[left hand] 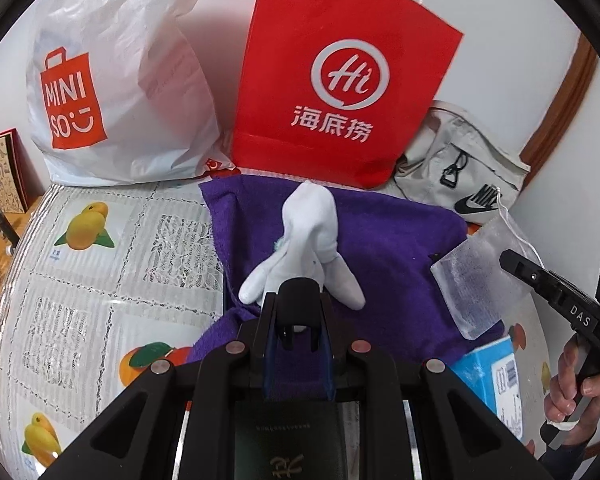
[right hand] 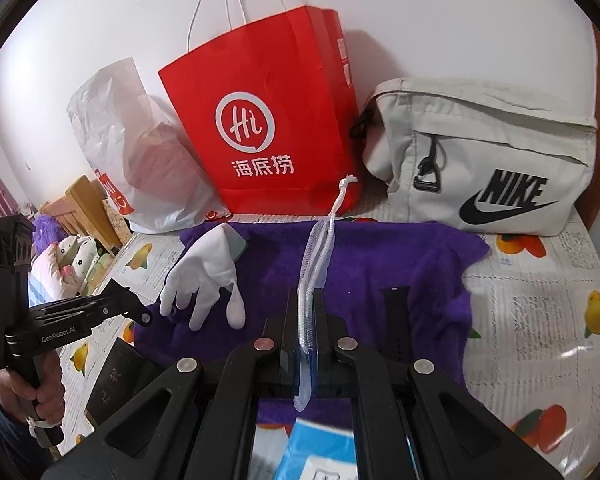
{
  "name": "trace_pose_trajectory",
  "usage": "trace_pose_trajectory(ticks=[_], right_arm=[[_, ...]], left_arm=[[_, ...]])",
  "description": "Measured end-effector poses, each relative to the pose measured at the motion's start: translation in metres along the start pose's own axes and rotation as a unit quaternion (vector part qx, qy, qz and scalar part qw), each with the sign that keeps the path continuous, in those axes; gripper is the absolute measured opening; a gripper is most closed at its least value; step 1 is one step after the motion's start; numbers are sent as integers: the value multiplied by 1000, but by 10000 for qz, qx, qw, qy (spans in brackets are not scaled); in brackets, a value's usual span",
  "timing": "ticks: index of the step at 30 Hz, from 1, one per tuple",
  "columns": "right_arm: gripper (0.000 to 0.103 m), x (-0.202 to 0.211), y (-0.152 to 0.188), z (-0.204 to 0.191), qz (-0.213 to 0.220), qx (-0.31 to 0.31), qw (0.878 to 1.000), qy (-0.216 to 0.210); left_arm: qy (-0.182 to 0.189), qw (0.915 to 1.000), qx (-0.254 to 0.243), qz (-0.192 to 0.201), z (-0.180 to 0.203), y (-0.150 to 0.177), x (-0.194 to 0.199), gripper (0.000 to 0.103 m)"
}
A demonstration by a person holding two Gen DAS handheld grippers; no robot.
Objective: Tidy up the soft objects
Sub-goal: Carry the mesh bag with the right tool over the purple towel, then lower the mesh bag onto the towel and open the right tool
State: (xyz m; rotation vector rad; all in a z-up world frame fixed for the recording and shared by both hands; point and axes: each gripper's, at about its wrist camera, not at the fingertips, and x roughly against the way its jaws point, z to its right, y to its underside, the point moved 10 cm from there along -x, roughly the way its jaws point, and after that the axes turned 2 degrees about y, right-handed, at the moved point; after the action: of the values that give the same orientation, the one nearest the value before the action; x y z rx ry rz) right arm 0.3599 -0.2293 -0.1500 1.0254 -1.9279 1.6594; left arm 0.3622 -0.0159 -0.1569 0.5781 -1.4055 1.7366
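1. At the upper left of the left wrist view: white plastic bag (left hand: 112, 92), crumpled, printed "MINISO" on an orange-red panel.
2. Centre: white glove (left hand: 308, 232), a task item, lying on the purple towel (left hand: 400, 248) with its fingers splayed toward the camera. Judged light, limp and non-slip. It will droop from any pinch, so the cuff or palm is the better hold.
3. Lower centre: left gripper (left hand: 299, 322), jaws drawn nearly together. A scrap of white shows between them, apparently one glove finger. Its body reads "GenRobot.AI" in the right wrist view.
4. Upper centre: red paper bag (left hand: 340, 80), stiff, upright against the wall, marked "Hi" in a ring above "海底捞".
5. Centre right: mesh pouch (left hand: 476, 284), a task item, held up over the towel's right part, its drawstring trailing up and away from the jaws. Judged featherlight, floppy and prone to snagging. A hold on a bunched edge serves.
6. Right: right gripper (right hand: 305, 296), jaws fully closed, pinching the pouch's edge. Its body reads "DAS" in the left wrist view.
7. Lower right: blue box (left hand: 488, 376), label too small to read.
8. Upper right of the right wrist view: beige fabric bag (right hand: 480, 160), soft, with a black "NIKE" swoosh logo.
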Motion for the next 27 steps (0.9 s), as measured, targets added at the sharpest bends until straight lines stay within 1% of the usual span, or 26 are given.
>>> trace_pose_trajectory(ticks=[5,13,15,17,21,23,24,26,27], right_arm=[[3,-16,5,3,-155,54,9999,4],[4,-37,17,22,-469,-50,9989,79],[5,-41,19,27,-530,-69,9985,108],[5,-44,21,31,-602,-82,9980,160],[5,-52,25,40,-764,-119,9968,226],[5,-55,27,45,-841,-118,9958,344],[5,-56,27,46,-869,-123,9955,369],[6,-58,27,49,-909,-117,9950,396],[8,-58,27,51,-905,-120,9949,420]], left_arm=[[14,9998,-57,-208,7,1,-20,18],[-30,9983,-114,-579,15,6,-51,19],[6,9980,-97,-631,17,8,-54,23],[18,9978,-96,-663,19,8,-58,24],[-10,9972,-140,-733,22,9,-64,33],[-6,9971,-162,-738,23,8,-66,34],[-11,9971,-178,-744,24,7,-66,39],[47,9973,-189,-704,26,6,-65,45],[85,9974,-196,-687,29,5,-64,48]])
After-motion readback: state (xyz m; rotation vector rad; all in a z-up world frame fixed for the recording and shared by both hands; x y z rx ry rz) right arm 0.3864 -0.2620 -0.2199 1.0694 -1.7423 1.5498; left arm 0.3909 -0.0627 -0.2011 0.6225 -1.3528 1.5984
